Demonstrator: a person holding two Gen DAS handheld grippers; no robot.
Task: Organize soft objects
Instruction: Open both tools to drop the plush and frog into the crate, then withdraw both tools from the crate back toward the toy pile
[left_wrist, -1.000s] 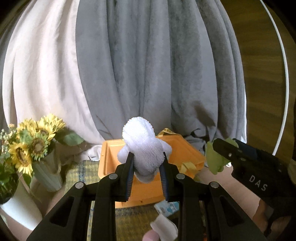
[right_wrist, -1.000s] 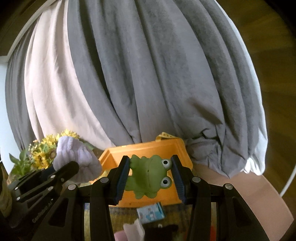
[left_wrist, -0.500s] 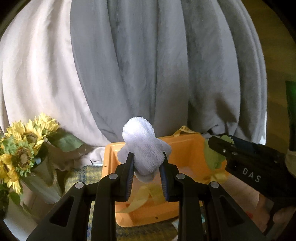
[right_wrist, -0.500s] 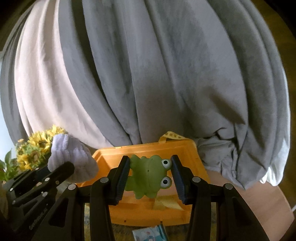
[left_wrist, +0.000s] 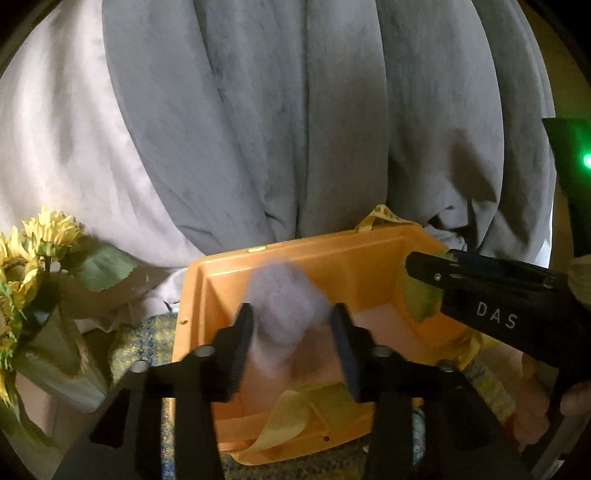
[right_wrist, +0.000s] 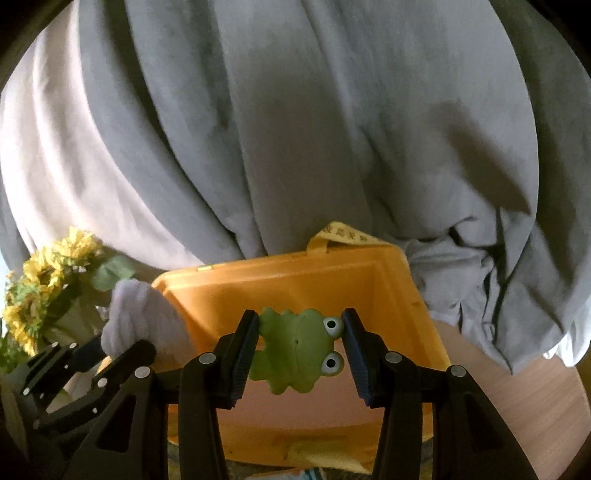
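Now grippers (left_wrist: 291, 341) (right_wrist: 301, 354) around soft toys (left_wrist: 286, 314) (right_wrist: 299, 354).

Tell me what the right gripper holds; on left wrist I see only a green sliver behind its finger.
Observer: A green frog toy, pinched sideways in the right gripper, eyes against the right-hand finger.
Operator: Is it at the bin?
Observer: Right wrist shows it framed against the orange bin's open inside.
Operator: My white plush is blurred. Where is it?
Observer: Sharp on right wrist: the white plush sticks up from the left gripper by the bin's left rim.
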